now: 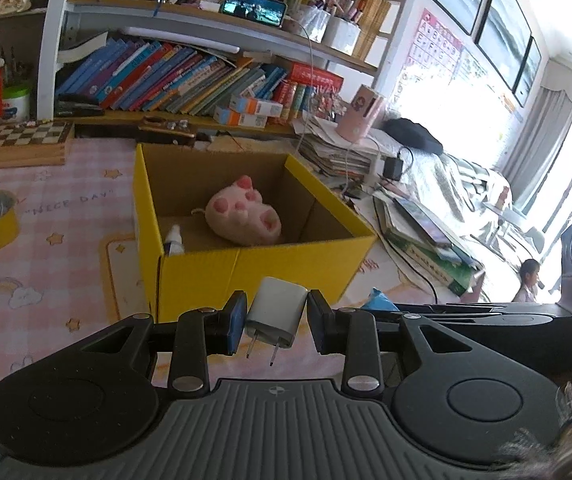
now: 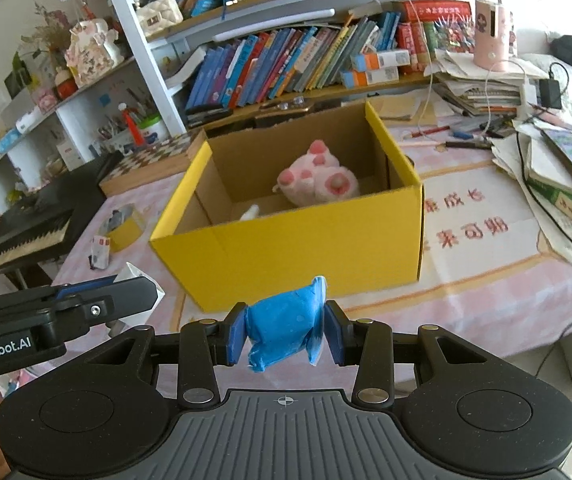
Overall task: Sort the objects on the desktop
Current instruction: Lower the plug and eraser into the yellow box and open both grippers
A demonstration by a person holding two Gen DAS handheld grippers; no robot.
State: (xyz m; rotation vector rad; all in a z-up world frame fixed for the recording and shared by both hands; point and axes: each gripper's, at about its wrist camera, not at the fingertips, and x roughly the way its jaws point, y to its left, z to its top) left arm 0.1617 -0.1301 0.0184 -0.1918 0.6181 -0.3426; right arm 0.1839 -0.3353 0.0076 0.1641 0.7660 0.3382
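Charger (image 1: 276, 312) clamped in left tool (image 1: 274, 322), near yellow box (image 1: 254, 276).

Home study desk, crammed bookshelves (image 1: 174, 76), pink tablecloth (image 1: 46, 264), curtained window (image 1: 541, 132)

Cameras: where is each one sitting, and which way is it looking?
Left wrist view: sits on the left hand-held gripper, looking forward and down along its fingers, which pinch a white charger, toward the yellow box.
Right wrist view: sits on the right hand-held gripper, which squeezes a blue packet, facing the same box; the left hand-held gripper shows at its left.
Both share the box and the plush toy inside.
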